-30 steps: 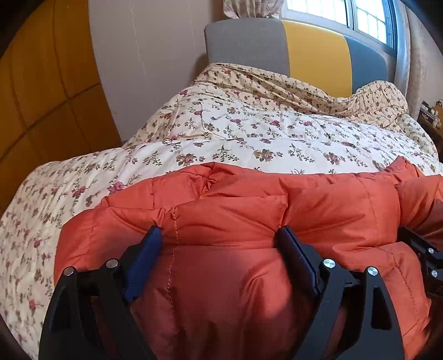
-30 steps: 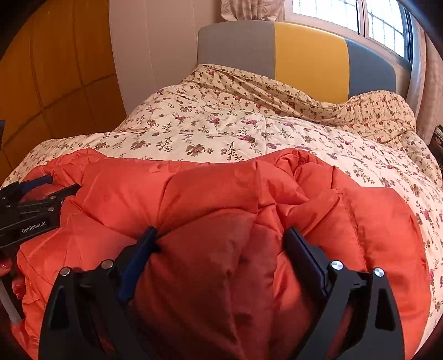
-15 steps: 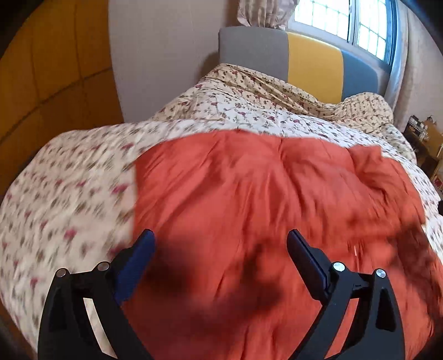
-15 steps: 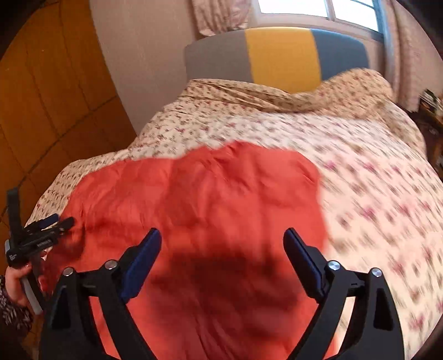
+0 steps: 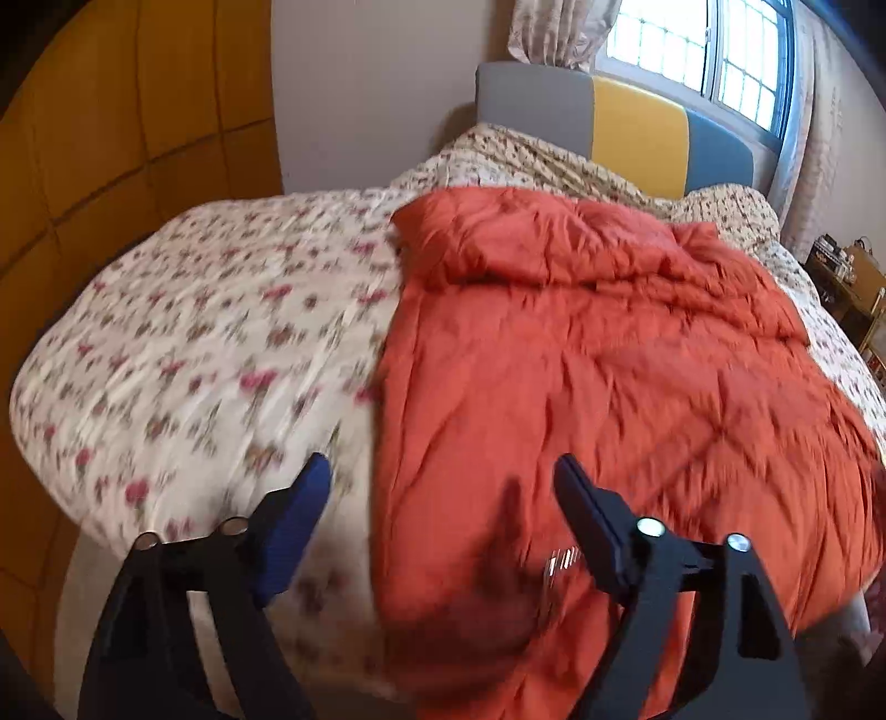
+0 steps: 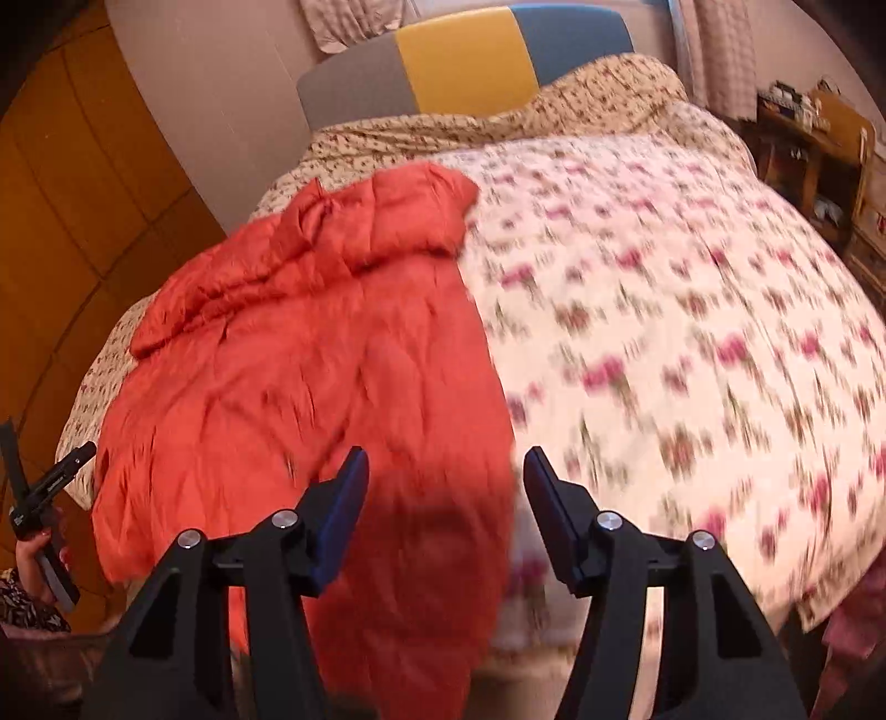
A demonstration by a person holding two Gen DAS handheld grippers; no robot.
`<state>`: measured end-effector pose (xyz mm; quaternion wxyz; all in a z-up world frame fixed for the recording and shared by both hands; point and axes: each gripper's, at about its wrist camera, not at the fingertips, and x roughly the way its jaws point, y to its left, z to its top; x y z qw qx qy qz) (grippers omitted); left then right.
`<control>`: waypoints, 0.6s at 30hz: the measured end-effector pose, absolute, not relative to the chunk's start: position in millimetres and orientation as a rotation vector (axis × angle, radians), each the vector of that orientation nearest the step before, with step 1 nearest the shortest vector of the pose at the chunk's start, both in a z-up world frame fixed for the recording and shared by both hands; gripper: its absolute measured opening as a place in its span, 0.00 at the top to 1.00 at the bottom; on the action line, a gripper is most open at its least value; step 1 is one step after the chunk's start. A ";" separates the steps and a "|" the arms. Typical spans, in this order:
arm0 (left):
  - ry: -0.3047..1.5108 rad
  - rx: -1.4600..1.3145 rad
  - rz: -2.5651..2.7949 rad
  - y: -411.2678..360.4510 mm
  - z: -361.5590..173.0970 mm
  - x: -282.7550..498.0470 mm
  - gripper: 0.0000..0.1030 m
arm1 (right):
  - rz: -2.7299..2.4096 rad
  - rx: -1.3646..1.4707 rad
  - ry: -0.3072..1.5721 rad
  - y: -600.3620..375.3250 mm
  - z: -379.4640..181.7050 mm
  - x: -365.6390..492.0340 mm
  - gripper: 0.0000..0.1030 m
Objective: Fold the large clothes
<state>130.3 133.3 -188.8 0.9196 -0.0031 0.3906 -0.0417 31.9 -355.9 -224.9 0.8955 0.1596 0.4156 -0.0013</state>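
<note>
The orange padded jacket (image 5: 598, 354) lies flat on the floral bedspread (image 5: 210, 332), long axis running up-frame toward the headboard, its near hem beneath both closing, empty grippers, left gripper (image 5: 443, 498) and right gripper (image 6: 443, 487) over opposite corners.

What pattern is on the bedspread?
Small pink-red flowers on cream bedspread; clearest in the left wrist view.

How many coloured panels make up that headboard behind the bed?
3. On the headboard a grey panel sits at the left, a yellow one in the middle, and a blue one at the right. The bedding hides their lower edges.
</note>
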 end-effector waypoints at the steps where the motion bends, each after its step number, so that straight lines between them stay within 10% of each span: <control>1: 0.811 -0.018 -0.086 137.0 -191.0 123.5 0.22 | -0.002 0.339 0.875 -355.7 -228.9 23.9 0.44; 18: 0.914 -0.177 -0.194 149.8 -236.2 57.7 0.31 | 0.054 0.332 1.039 -323.8 -266.1 1.8 0.66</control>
